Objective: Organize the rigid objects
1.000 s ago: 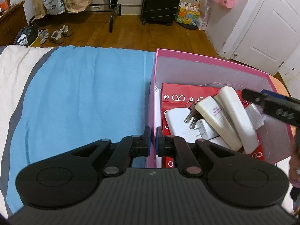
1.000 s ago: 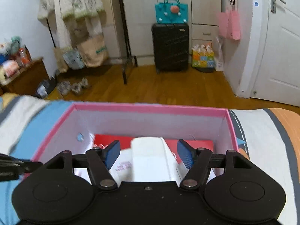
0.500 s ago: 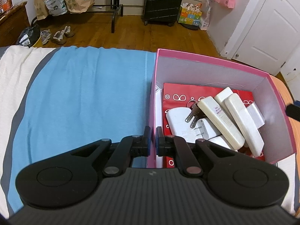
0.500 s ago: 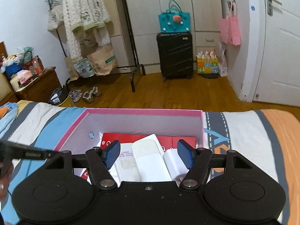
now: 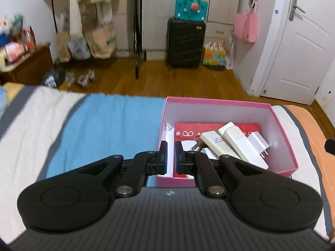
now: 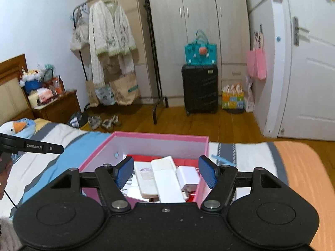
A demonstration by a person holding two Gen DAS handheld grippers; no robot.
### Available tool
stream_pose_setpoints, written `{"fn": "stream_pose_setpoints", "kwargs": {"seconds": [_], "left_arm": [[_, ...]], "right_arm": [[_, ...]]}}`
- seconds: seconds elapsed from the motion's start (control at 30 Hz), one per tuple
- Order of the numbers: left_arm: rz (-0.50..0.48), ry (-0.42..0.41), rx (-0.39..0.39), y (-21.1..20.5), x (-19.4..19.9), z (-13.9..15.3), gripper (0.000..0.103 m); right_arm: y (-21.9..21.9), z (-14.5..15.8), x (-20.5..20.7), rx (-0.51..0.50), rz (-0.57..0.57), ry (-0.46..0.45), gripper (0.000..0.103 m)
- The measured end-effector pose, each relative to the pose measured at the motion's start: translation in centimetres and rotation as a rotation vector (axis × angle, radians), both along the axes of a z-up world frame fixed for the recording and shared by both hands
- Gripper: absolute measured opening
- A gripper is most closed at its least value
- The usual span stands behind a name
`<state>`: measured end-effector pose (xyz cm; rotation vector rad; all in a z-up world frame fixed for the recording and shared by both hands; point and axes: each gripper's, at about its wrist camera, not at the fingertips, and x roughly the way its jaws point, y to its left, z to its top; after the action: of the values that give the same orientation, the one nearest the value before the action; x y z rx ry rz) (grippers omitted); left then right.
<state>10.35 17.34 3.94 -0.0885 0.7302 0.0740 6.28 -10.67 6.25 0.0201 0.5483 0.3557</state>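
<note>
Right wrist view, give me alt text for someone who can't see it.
An open right gripper hangs empty above a pink box on a striped bedspread; the box holds two cream remote controls, a white charger and red packaging. Beyond are a black suitcase, clothes rack and white door.

My bed, striped blue, white, grey, orange cover; pink box sits on it, plush duck at head end.
</note>
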Motion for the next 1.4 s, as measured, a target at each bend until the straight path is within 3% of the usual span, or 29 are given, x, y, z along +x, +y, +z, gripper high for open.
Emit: {"fn": "stream_pose_setpoints", "kwargs": {"seconds": [0.1, 0.23, 0.33, 0.47, 0.73, 0.8, 1.03, 1.1, 1.2, 1.33, 1.4], "left_arm": [[-0.024, -0.038, -0.015, -1.8, -2.1, 1.5, 0.010], [-0.051, -0.072, -0.001, -4.8, -4.6, 2.3, 0.022], [-0.055, -0.069, 0.037, -6.9, -6.3, 2.2, 0.033], [-0.043, -0.053, 0.000, -8.5, -8.0, 1.7, 0.041], [-0.049, -0.081, 0.039, -11.6, -10.3, 2.0, 0.047], [-0.060, -0.089, 0.038, -12.5, -10.9, 2.1, 0.052], [-0.072, -0.072, 0.057, -14.2, -11.2, 1.5, 0.059], [-0.070, -0.068, 0.061, -14.5, -11.1, 1.4, 0.060], [-0.067, -0.065, 0.066, -14.6, -11.0, 1.2, 0.073], [-0.058, -0.085, 0.098, -14.8, -10.9, 0.9, 0.094], [-0.056, -0.089, 0.107, -14.8, -10.8, 0.8, 0.099]], "right_arm": [[-1.2, 0.8, -1.9, 0.000, -0.014, -0.030, 0.074], [-2.7, 1.3, -3.7, -0.004, -0.043, -0.051, 0.074], [-3.4, 1.4, -4.7, -0.002, -0.066, -0.061, 0.077], [-4.0, 1.4, -5.9, -0.038, -0.090, -0.082, 0.078], [-5.4, 1.3, -7.7, -0.028, -0.116, -0.085, 0.079], [-5.6, 1.2, -8.0, -0.028, -0.115, -0.079, 0.086], [-6.1, 1.1, -7.9, -0.025, -0.127, -0.038, 0.088], [-6.4, 1.0, -7.9, -0.022, -0.136, -0.029, 0.094], [-6.7, 0.8, -7.8, -0.014, -0.143, -0.016, 0.103], [-6.8, 0.6, -7.5, -0.005, -0.158, 0.015, 0.103], [-6.6, 0.5, -7.4, -0.046, -0.195, 0.028, 0.103]]}}
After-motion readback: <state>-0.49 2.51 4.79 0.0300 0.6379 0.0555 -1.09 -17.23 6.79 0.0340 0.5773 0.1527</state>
